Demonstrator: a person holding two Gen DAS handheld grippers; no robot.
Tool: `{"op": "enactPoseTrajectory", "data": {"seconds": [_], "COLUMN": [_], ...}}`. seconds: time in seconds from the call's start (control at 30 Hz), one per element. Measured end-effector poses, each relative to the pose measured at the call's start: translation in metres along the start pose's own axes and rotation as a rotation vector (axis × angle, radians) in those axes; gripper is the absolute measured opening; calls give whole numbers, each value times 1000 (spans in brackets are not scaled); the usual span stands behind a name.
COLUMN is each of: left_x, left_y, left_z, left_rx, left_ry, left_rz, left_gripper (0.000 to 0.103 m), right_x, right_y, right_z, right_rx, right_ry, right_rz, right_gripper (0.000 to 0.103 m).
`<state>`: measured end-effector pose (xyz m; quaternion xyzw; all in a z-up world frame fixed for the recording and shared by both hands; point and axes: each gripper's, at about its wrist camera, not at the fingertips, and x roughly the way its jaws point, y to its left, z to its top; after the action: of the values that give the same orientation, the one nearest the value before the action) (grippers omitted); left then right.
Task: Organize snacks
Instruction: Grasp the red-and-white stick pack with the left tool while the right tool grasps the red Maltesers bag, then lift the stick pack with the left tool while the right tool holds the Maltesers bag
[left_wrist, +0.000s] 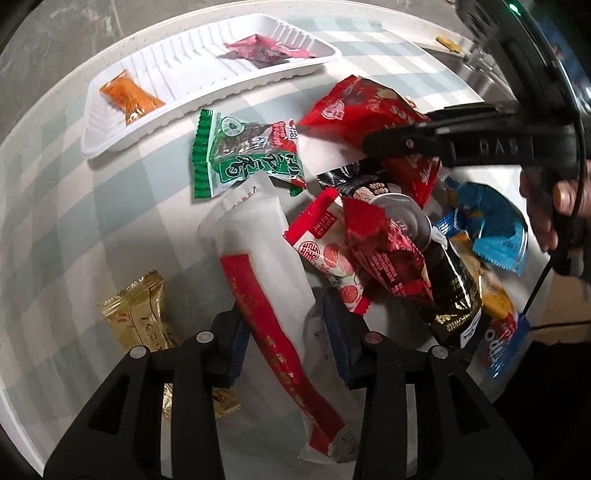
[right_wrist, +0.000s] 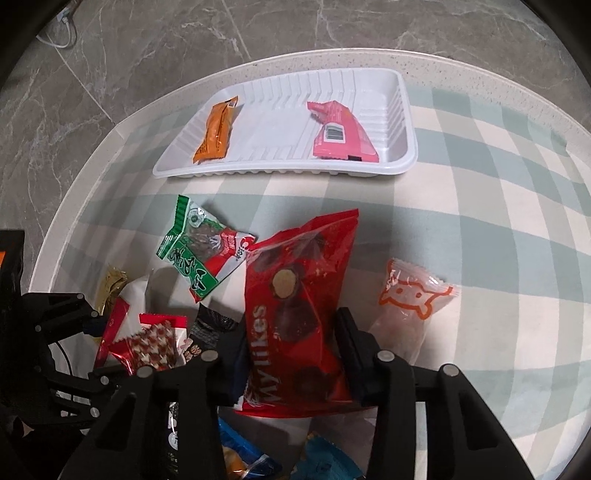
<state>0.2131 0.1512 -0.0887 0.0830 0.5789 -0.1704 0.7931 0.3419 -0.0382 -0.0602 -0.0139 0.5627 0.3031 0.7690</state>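
A long white packet with a red stripe (left_wrist: 266, 266) lies on the checked cloth between the blue pads of my left gripper (left_wrist: 288, 339). The jaws straddle it and are open. My right gripper (right_wrist: 293, 358) is shut on a red "My likes" bag (right_wrist: 299, 288), with both pads pressed against its sides. In the left wrist view the right gripper (left_wrist: 388, 144) reaches into the snack pile from the right, over that red bag (left_wrist: 362, 107). A white ribbed tray (right_wrist: 406, 147) at the far side holds an orange packet (right_wrist: 218, 133) and a pink packet (right_wrist: 340, 136).
Loose snacks are heaped around the grippers: a green packet (left_wrist: 243, 155), a gold one (left_wrist: 140, 317), a red-and-white one (left_wrist: 328, 251), a black one (left_wrist: 454, 291) and blue ones (left_wrist: 487, 229). A clear packet with an orange cat (right_wrist: 410, 295) lies apart. The table edge curves behind the tray.
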Motion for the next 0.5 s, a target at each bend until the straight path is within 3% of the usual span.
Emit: {"op": "enactPoseTrajectory", "data": {"seconds": [0.07,0.17,0.37,0.5], "left_x": [-1,-3,-3,-2], "left_y": [0,11,53,67], "left_z": [-2,-3,-6,-11], "left_rx": [5,-65,-284,-361], "left_ry": [-10,-28,-53,-60], "left_rz": [-2,-53,-249,-324], "left_gripper": [35,30,19,19], "right_x": [0,0,1,0], "right_y": [-9,-27,-58,-68], "right_z": [0,-2,-15,-19], "right_rx": [51,170,401,490], "right_ry": [-1,4,-6,-22], "right_rz": [47,157,371,463], "right_gripper": [41,39,38,38]}}
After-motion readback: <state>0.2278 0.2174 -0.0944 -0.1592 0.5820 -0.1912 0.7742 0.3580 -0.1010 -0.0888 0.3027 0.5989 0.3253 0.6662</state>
